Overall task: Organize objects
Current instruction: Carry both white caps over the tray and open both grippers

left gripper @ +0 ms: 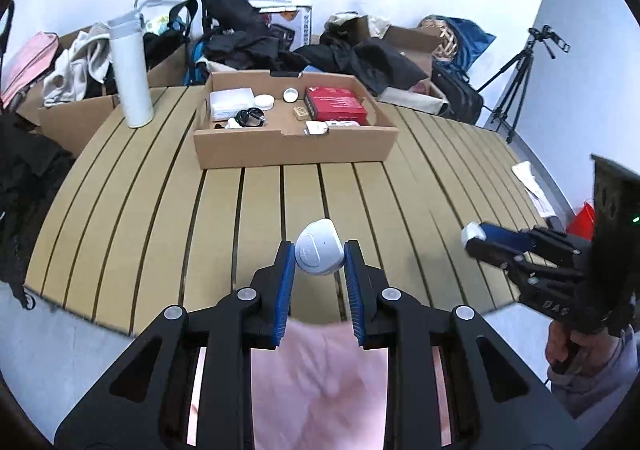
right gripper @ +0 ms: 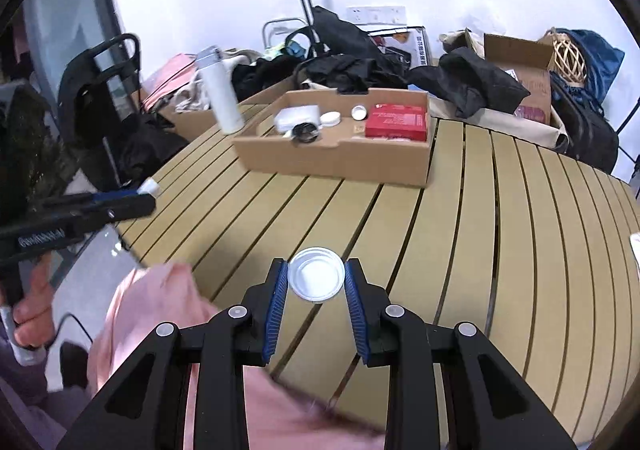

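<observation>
**Two white objects held above a slatted table**

A rounded, matte white plastic case [left gripper: 320,247] is clamped between the ribbed blue pads [left gripper: 285,290] of the left gripper [left gripper: 319,255], the black fingers closed narrowly on its sides. It is held off the table, above the near slats. A shallow, round white lid [right gripper: 316,274] with a glossy translucent rim is pinched by its edge between the blue pads [right gripper: 276,310] of the right gripper [right gripper: 316,277], its hollow side turned toward the camera; it too is clear of the surface.

Beneath both tools, soft pink fabric [left gripper: 320,382] is seen at the near edge, blurred. The table [left gripper: 160,210] is made of tan slats parted by dark grooves.

Farther out, an open, low-walled brown cardboard tray [left gripper: 294,148] stands on the table. Inside it lie a flat red rectangular box [left gripper: 335,103], a frosted clear plastic box [left gripper: 232,102], a coiled black cable [left gripper: 250,117], two small white round lids [left gripper: 265,101] and several small white pieces. To the tray's left a tall, smooth white cylindrical flask [left gripper: 130,70] stands upright near the table's far edge.

Behind the table, dark clothing, bags and cardboard boxes are heaped against a white wall, and a black tripod [left gripper: 516,90] stands at the right.
</observation>
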A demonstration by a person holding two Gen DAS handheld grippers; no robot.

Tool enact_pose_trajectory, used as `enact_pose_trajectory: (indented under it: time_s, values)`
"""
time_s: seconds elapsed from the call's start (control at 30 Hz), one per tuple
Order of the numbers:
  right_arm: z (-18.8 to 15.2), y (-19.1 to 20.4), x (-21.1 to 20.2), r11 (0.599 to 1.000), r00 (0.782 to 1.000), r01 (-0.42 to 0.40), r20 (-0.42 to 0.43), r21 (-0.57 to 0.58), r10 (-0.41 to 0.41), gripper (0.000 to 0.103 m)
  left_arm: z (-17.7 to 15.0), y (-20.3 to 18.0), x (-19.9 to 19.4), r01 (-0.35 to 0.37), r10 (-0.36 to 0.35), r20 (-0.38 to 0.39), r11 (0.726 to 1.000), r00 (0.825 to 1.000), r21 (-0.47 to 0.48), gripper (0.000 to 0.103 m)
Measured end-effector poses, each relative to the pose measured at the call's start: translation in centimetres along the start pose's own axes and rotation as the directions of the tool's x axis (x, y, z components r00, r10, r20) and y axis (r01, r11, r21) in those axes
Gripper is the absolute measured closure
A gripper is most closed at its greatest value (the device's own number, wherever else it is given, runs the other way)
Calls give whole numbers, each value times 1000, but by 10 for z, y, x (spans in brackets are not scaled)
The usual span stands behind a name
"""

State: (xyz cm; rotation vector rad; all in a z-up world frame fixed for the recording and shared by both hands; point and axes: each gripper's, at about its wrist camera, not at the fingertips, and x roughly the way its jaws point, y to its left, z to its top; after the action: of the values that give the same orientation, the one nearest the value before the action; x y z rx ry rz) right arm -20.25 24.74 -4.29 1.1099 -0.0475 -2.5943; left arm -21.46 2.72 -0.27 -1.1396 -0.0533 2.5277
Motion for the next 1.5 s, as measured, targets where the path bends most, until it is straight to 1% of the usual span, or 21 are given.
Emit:
enact_pose_trajectory:
  time_s: [0.1, 0.2, 0.3, 0.4, 0.47, 0.57, 0.6, 0.67, 0.77, 0.83, 0.87, 0.97, 1.1, 1.17, 1.2, 1.23, 1.27, 1.3, 1.37, 1.4, 1.5]
  values:
    - [-22, 8, -7, 1000, 999, 3, -36, 19, -2, 71, -8, -4, -13, -1, 1, 3, 1000, 1000, 9, 82]
    - [-34, 14, -18, 1000, 999, 4, -44, 24, -3, 71, -12, -6, -26, 25, -25, 20, 1000, 999, 14, 82]
    - [-29, 20, -26, 1000, 1000, 4, -27, 15, -3, 71, -10, -4, -28, 41, -41, 29, 999, 999, 11, 82]
    - [-13, 23, -26, 1000, 1000, -12, -10, -1, 12, 71, 7, 1, -21, 53, -54, 28, 998, 998, 33, 82]
    - [13, 20, -21, 999, 999, -54, -1, 2, 54, 71, 38, 11, -8, 89, -89, -3, 995, 996, 40, 82]
    - [80, 11, -12, 989, 989, -150, 9, -8, 150, 71, 97, 30, 14, 115, -115, -66, 993, 991, -9, 82]
    - [106, 7, -7, 986, 986, -167, 9, -19, 167, 71, 114, 33, 21, 114, -114, -72, 993, 991, -10, 82]
    - [156, 1, 6, 983, 984, -176, 8, -44, 177, 71, 159, 41, 42, 71, -72, -84, 997, 994, -8, 81]
    - [221, -11, 47, 984, 985, -173, -36, -49, 171, 71, 202, 57, 88, 53, -62, -130, 996, 990, -74, 81]
    - [247, -20, 89, 986, 983, -165, -83, -32, 162, 71, 213, 66, 124, 43, -66, -187, 991, 980, -123, 81]
    - [256, -28, 123, 990, 983, -140, -120, -23, 137, 71, 215, 71, 152, 15, -46, -230, 991, 972, -135, 81]
    - [255, -49, 201, 993, 966, -110, -229, 51, 119, 71, 207, 85, 225, -54, -11, -330, 981, 944, -187, 81]
    - [243, -64, 279, 989, 932, -92, -338, 118, 127, 71, 191, 92, 267, -66, -8, -375, 981, 927, -184, 81]
    - [236, -63, 295, 986, 921, -106, -361, 129, 147, 71, 183, 94, 276, -54, -21, -398, 983, 917, -175, 80]
    - [233, -62, 302, 989, 918, -88, -377, 117, 126, 68, 181, 95, 276, -52, -18, -395, 985, 919, -167, 80]
    - [231, -60, 308, 993, 916, -63, -389, 103, 98, 63, 180, 95, 274, -57, -10, -390, 985, 921, -160, 72]
    - [230, -60, 312, 993, 914, -55, -395, 101, 91, 46, 181, 96, 271, -58, -7, -384, 986, 923, -157, 59]
    - [231, -61, 313, 991, 914, -64, -392, 114, 104, 32, 184, 98, 266, -58, -5, -372, 986, 928, -158, 54]
    - [232, -63, 307, 987, 919, -74, -374, 142, 123, 29, 191, 102, 249, -72, 19, -337, 987, 941, -143, 41]
    - [235, -64, 300, 986, 923, -71, -365, 150, 122, 29, 195, 104, 244, -82, 32, -333, 987, 942, -138, 38]
    - [249, -60, 271, 991, 937, -48, -338, 127, 89, 29, 209, 115, 215, -151, 104, -312, 980, 944, -128, 16]
